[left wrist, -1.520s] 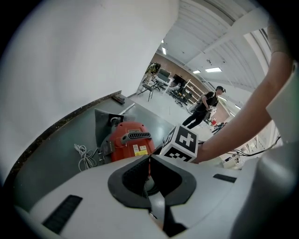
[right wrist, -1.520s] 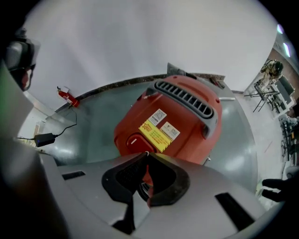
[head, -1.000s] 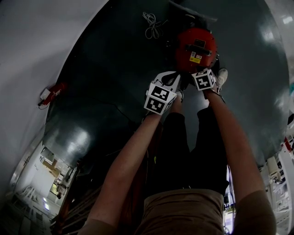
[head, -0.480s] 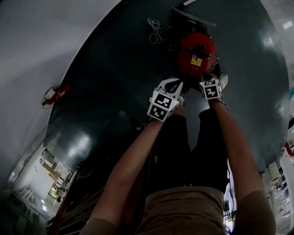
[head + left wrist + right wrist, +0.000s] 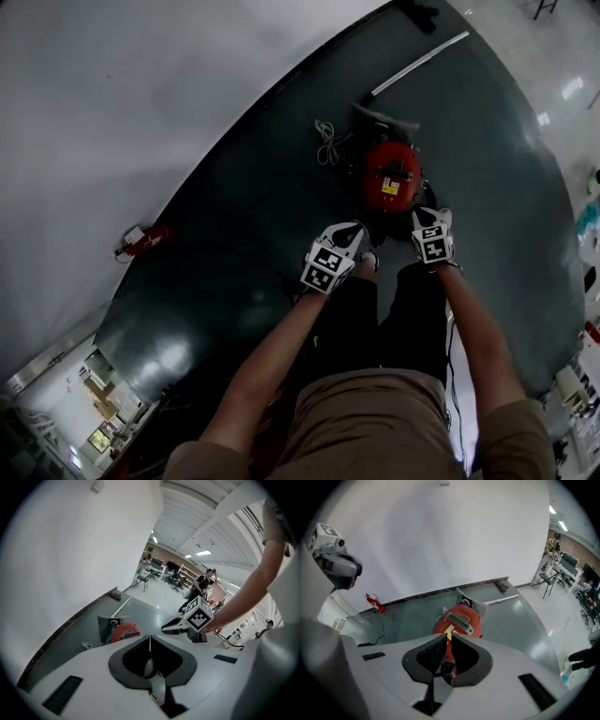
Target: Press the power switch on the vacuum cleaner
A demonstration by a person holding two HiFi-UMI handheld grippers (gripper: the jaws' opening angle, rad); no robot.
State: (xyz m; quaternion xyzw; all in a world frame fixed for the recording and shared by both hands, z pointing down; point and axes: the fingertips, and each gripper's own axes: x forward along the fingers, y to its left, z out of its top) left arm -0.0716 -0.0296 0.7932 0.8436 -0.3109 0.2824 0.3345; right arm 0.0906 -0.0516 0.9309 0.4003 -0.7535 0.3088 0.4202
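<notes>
The red vacuum cleaner stands on the dark grey floor mat, a yellow label on its top. Both grippers hover on its near side, apart from it. My left gripper is to the vacuum's lower left with its jaws closed to a thin line. From there the vacuum is off to the left. My right gripper is just below the vacuum, jaws shut and pointing at the red body. Neither gripper holds anything. The power switch itself I cannot make out.
A coiled white cord lies left of the vacuum. Behind the vacuum a metal tube rests on the mat. A red fire extinguisher sits by the white wall. The person's legs and shoes are under the grippers.
The head view has pulled up and back, so the vacuum looks smaller and farther. Both grippers have drawn back from the vacuum toward the person. Their jaws stay closed.
</notes>
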